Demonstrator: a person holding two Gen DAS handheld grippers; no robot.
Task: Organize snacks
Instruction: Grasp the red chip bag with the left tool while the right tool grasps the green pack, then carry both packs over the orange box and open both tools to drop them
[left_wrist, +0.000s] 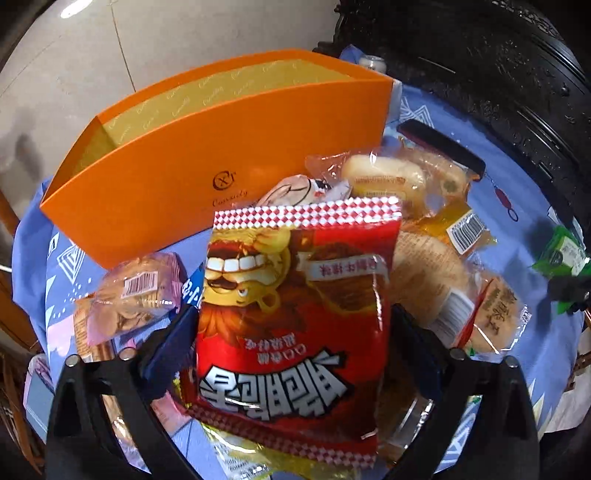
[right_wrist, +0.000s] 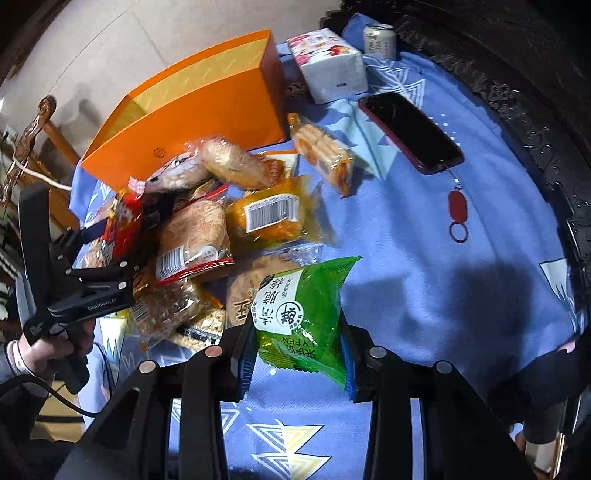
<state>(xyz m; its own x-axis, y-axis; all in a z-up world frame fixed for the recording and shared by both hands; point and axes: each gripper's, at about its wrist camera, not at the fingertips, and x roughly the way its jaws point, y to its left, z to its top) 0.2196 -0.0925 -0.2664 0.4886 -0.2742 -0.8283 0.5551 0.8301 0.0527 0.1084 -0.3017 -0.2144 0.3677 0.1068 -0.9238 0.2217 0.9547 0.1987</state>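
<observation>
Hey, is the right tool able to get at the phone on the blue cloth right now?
Probably not as things stand. The right tool is shut on the green snack packet, so it has no free grip. The way itself looks open: only bare blue cloth lies between it and the phone.

Snack pile (right_wrist: 207, 221) lies before the box (right_wrist: 207, 107); phone (right_wrist: 410, 133) right; tissue pack (right_wrist: 328, 62) behind.

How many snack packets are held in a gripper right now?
2. The red packet sits in the left gripper above the pile; the green packet is clamped in the right gripper over the blue cloth.
</observation>
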